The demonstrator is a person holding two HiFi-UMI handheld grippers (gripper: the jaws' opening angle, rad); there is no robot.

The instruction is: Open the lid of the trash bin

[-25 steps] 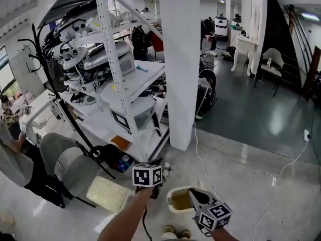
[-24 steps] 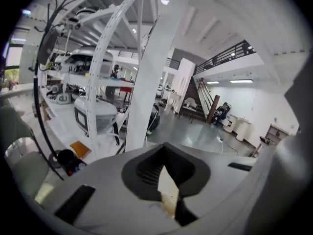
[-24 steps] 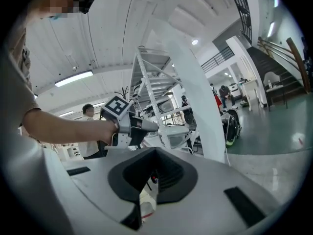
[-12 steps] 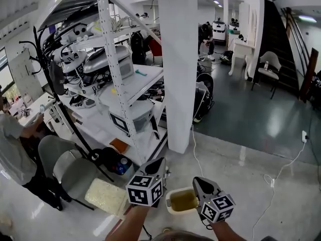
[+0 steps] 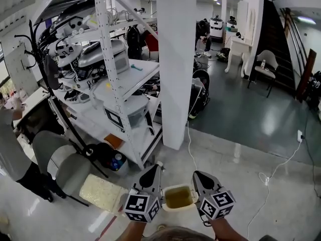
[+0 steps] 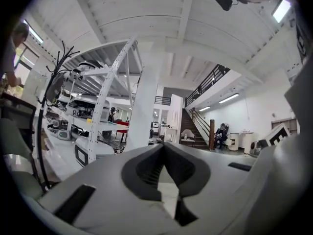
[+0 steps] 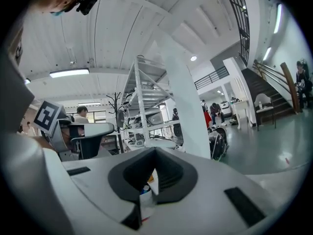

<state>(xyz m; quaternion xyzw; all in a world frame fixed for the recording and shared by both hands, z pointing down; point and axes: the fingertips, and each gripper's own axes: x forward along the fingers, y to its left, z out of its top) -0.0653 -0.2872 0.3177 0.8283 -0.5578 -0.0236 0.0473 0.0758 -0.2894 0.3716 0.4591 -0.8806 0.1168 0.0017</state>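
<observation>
In the head view, a small cream trash bin (image 5: 178, 197) with an olive-yellow top stands on the pale floor just in front of me. Whether that top is a lid or the inside, I cannot tell. My left gripper (image 5: 154, 169) points forward just left of the bin, its dark jaws together. To the bin's right, my right gripper (image 5: 197, 175) also points forward with its jaws together. Both are raised and apart from the bin. In the left gripper view the left gripper (image 6: 164, 146) holds nothing. The right gripper (image 7: 155, 151) is likewise bare in its own view.
A white pillar (image 5: 175, 59) rises ahead, with a loaded white shelf rack (image 5: 118, 84) to its left. A grey chair (image 5: 60, 164) and a yellowish mat (image 5: 103, 192) lie left of the bin. A white cable (image 5: 281, 164) runs across the floor at right. A person (image 5: 10, 149) stands at far left.
Both grippers have swung up to point forward on either side of the bin; the right one was over it before. The person at left has shifted further left.
</observation>
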